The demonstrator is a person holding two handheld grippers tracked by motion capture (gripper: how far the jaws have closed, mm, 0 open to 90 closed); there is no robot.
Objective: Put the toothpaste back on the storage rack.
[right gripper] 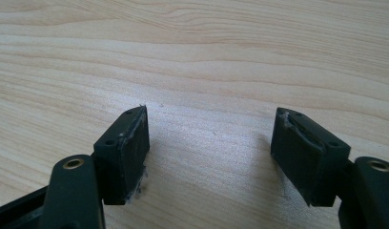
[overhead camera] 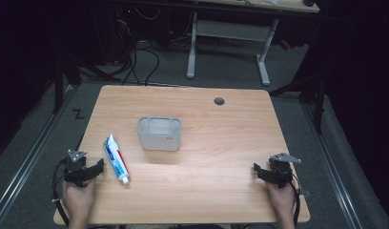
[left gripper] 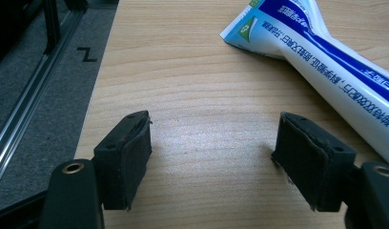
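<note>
- From my left gripper view, the toothpaste tube [left gripper: 326, 62] runs off the top and right edges, so I cannot see its cap end.
- From the high view, the print on the toothpaste tube is too small for me to read.
- Beyond the clear plastic container [overhead camera: 159, 133], the far desk [overhead camera: 259, 5] is cut off by the top edge.
- My forearms below the left gripper [overhead camera: 90, 171] and the right gripper [overhead camera: 264, 172] are cut off at the bottom edge.

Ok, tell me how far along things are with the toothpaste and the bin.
Nothing looks done yet: the toothpaste tube lies flat on the table, apart from the clear plastic bin, which looks empty. In hand: the left gripper is open beside the tube, not touching it. The right gripper is open over bare wood. Grasping the tube is still to come, probably followed by putting it in the bin.
</note>
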